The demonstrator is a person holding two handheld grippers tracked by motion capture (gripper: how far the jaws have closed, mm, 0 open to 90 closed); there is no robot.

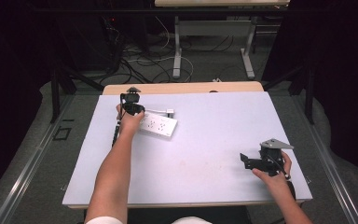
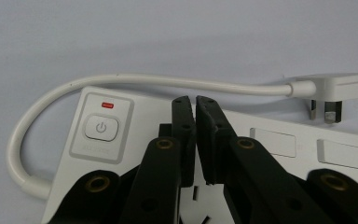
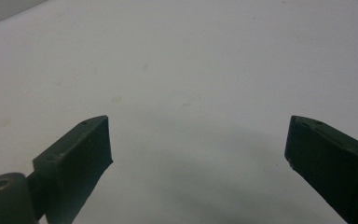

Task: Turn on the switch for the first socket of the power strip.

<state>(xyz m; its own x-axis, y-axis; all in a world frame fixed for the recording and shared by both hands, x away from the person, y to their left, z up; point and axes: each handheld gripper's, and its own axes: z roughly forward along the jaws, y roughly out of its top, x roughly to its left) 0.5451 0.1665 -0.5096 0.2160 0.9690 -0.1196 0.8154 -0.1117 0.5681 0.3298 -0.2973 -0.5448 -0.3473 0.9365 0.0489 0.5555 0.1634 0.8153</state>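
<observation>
Left gripper view puts my left gripper (image 2: 196, 105) over the white power strip (image 2: 135, 140), its black fingers (image 2: 182, 121) drawn almost together with only a thin slit between them and nothing caught there. The strip lies flat under the fingers; its power button (image 2: 101, 128) with the red lamp (image 2: 106, 105) above it sits just left of the fingertips, and two blank rectangular covers lie to their right. The strip's short white cable (image 2: 168, 81) loops round beyond the fingertips and ends in the plug (image 2: 338, 91), which lies on the mat beside the strip, in no socket. From the high view I see my right gripper (image 1: 246, 161) well apart from the strip (image 1: 158, 125), over the bare mat (image 1: 200, 154). Right gripper view shows its fingers (image 3: 81, 144) spread wide, holding nothing.
</observation>
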